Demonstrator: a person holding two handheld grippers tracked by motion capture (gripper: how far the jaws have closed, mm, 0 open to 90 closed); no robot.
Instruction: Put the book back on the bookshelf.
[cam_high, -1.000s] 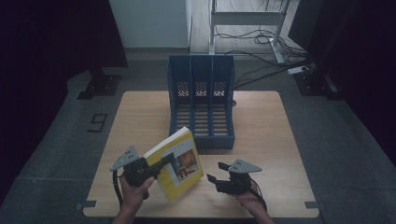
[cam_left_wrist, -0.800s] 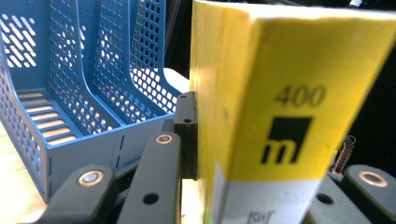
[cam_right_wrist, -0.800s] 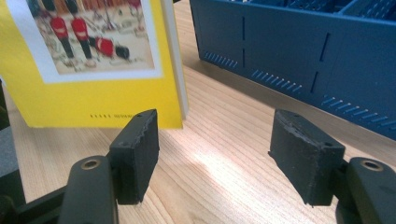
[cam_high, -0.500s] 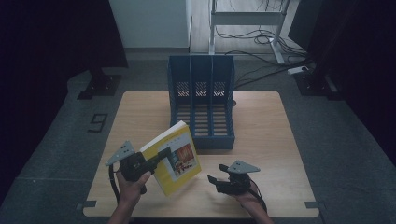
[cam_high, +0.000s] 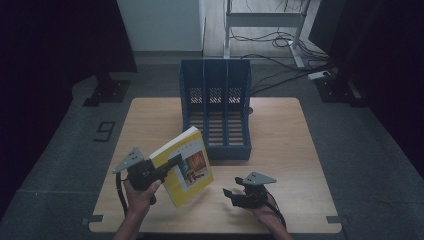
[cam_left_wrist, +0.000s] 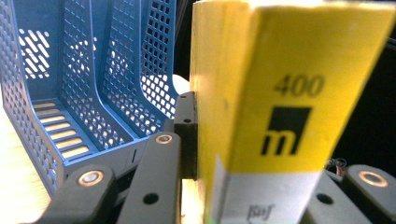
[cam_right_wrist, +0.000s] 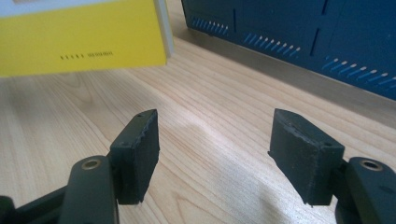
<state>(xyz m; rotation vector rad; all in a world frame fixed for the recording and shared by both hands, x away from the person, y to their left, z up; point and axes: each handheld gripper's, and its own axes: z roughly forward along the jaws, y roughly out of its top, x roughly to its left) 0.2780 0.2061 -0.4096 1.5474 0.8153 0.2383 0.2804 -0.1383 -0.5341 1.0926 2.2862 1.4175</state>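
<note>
Left gripper (cam_high: 172, 162) jaws pinch thick yellow book (cam_high: 187, 167); right gripper (cam_right_wrist: 212, 156) jaws spread, ribbed pads, over wood-grain table (cam_right_wrist: 210, 116).

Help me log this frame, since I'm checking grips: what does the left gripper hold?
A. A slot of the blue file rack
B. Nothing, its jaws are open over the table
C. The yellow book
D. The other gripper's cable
C: the left gripper is clamped on the yellow book, lifted off the table in front of the blue file rack.
</note>
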